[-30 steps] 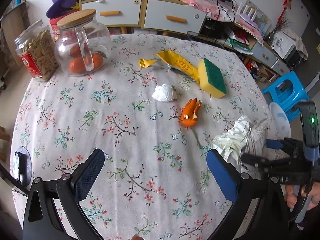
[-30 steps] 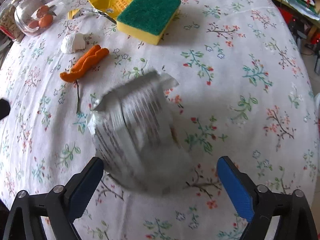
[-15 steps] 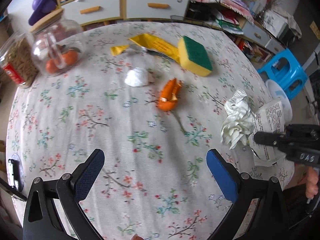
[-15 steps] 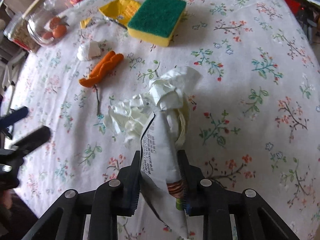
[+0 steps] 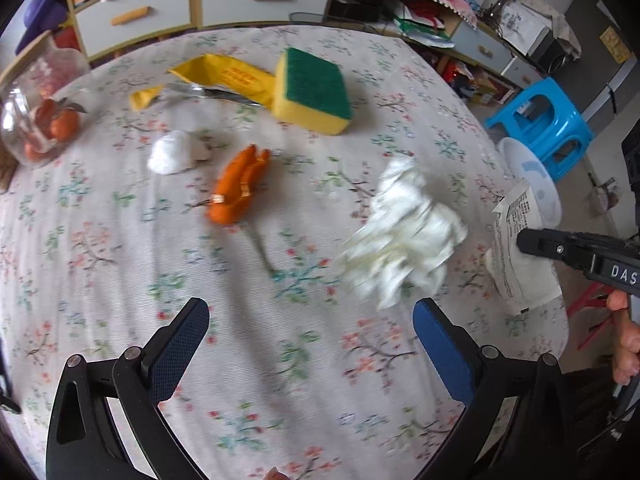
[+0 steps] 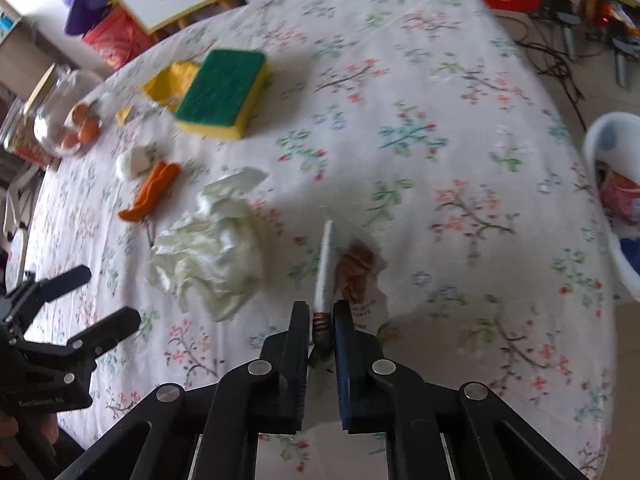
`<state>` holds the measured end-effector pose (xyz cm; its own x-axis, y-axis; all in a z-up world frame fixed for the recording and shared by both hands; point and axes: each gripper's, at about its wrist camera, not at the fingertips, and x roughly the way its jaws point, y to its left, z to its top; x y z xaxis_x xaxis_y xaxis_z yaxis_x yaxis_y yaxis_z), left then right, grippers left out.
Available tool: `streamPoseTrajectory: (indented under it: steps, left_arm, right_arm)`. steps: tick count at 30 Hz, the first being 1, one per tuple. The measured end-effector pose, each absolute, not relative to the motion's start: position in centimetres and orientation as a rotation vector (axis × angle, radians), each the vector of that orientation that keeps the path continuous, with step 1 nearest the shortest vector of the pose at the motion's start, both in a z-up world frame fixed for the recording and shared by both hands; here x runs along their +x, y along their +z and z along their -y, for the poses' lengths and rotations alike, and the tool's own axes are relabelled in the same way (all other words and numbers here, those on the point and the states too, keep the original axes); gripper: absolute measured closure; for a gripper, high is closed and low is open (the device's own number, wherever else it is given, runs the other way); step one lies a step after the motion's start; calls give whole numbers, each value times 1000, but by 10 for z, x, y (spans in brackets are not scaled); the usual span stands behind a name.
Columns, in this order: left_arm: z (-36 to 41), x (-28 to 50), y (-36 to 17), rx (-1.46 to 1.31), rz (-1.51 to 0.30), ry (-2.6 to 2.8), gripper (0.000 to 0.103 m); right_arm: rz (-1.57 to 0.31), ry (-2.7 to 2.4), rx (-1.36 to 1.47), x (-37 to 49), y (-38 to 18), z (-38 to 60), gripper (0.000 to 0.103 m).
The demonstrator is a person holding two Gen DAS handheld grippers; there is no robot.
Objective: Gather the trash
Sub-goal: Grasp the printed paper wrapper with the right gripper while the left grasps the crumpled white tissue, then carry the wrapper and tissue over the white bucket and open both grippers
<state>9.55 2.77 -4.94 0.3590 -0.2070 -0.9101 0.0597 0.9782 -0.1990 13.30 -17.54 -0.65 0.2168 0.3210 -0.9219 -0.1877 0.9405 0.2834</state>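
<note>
On the floral table (image 5: 100,240), the left wrist view counts one crumpled white tissue (image 5: 404,236) at 1 o'clock, one orange peel (image 5: 236,188), one small white wad (image 5: 170,156), one yellow wrapper (image 5: 228,76), one sponge (image 5: 312,90). The left gripper (image 5: 310,344) hovers low, jaws wide, holding nothing.

In the right wrist view, the right gripper (image 6: 321,326) pinches one printed wrapper (image 6: 326,264) edge-on at 12 o'clock; one white bin (image 6: 612,200) sits at 3 o'clock.

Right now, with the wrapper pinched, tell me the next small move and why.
Probably swing the right gripper rightward toward the white bin past the table edge. It is shut on the printed wrapper, and the bin already holds trash. The left gripper hangs open near the crumpled tissue.
</note>
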Motion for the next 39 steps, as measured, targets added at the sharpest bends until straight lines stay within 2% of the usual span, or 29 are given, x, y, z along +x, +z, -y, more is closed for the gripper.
streamPoseTrajectory:
  steps: [5, 7, 9, 12, 14, 15, 17, 20, 22, 39]
  left_arm:
    - [-11, 110, -57, -188, -1190, -199, 1]
    - [-5, 115, -61, -209, -1188, -209, 5]
    - [-1, 120, -65, -223, -1190, -218, 17]
    - [4, 125, -69, -259, -1187, -247, 27]
    - [9, 126, -69, -256, -1178, -268, 44]
    - [11, 127, -68, -250, -1171, -275, 60]
    - [15, 127, -63, -237, -1152, -290, 76]
    - [19, 125, -55, -201, -1127, -290, 87]
    - [19, 124, -53, -202, -1123, -292, 103]
    - [-2, 114, -34, -270, -1081, -274, 103]
  right_arm:
    - [-1310, 325, 125, 133, -11, 188, 92]
    - [-1313, 316, 121, 133, -13, 192, 90]
    - [-1319, 312, 129, 134, -15, 195, 90]
    - [-1323, 311, 160, 134, -16, 201, 90]
    - [-1329, 319, 185, 134, -16, 204, 91]
    - [-1335, 326, 204, 134, -18, 206, 92]
    - [-1342, 331, 228, 134, -19, 207, 92]
    - [-1339, 333, 257, 134, -18, 210, 93]
    - [-1329, 325, 269, 134, -16, 215, 94]
    - [-1174, 126, 499, 150, 20, 321, 94]
